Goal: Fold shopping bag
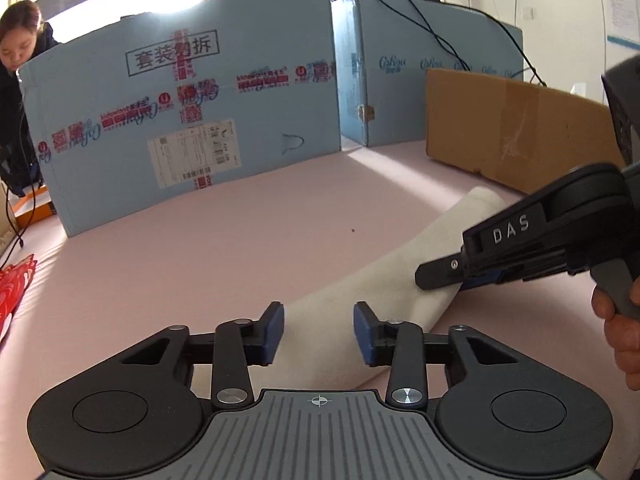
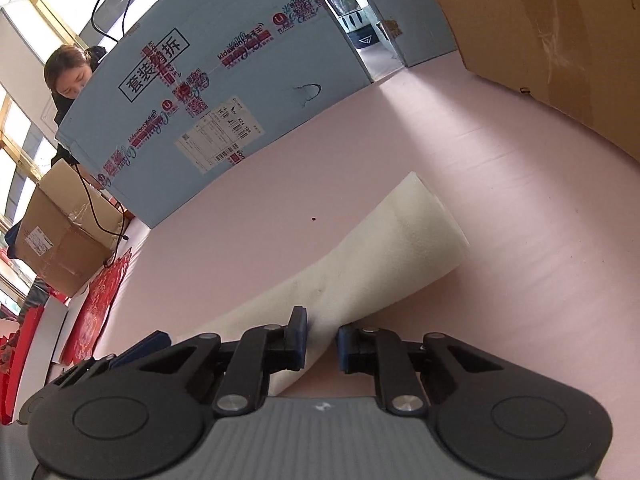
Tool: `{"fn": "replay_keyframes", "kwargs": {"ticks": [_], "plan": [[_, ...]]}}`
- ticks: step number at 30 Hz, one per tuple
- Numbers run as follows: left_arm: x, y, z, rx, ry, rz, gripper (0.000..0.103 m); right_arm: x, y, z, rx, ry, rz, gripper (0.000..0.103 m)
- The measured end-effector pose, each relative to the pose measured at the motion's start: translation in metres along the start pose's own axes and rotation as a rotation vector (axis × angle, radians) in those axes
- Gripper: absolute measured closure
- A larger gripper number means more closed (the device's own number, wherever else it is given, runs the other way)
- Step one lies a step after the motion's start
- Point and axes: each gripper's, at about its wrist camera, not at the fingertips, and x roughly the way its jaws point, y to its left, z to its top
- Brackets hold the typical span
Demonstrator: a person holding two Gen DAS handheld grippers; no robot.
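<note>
The shopping bag point(image 1: 360, 292) is white fabric, folded into a long narrow strip lying diagonally on the pink table point(image 1: 200, 264). It also shows in the right wrist view point(image 2: 380, 256). My left gripper point(image 1: 319, 332) is open, its blue pads astride the bag's near end without pinching it. My right gripper point(image 2: 322, 338) is open by a narrow gap, with the bag's edge between its pads. In the left wrist view the right gripper point(image 1: 444, 276) comes in from the right and lies across the bag's right edge.
A blue printed cardboard box point(image 1: 180, 112) stands along the back of the table. A brown cardboard panel point(image 1: 516, 128) stands at the back right. A red item point(image 1: 12, 292) lies at the left edge. A person point(image 1: 20, 80) sits behind the box.
</note>
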Motion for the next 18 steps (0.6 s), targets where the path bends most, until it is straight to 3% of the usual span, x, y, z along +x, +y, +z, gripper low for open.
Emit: {"fn": "replay_keyframes", "kwargs": {"ticks": [7,10,13,18], "plan": [[0.007,0.009,-0.003,-0.044,0.000,-0.040,0.078,-0.018,0.028,0.003,-0.160,-0.070,0.089,0.090],[0.007,0.013,-0.004,-0.059,-0.009,-0.057,0.078,-0.020,0.059,0.001,-0.346,-0.070,0.175,0.091],[0.005,0.023,-0.004,-0.081,-0.006,-0.086,0.077,-0.013,0.082,-0.006,-0.489,-0.045,0.202,0.092],[-0.043,0.057,-0.010,-0.117,-0.008,0.049,0.076,-0.001,0.099,-0.010,-0.577,-0.014,0.190,0.094]]}}
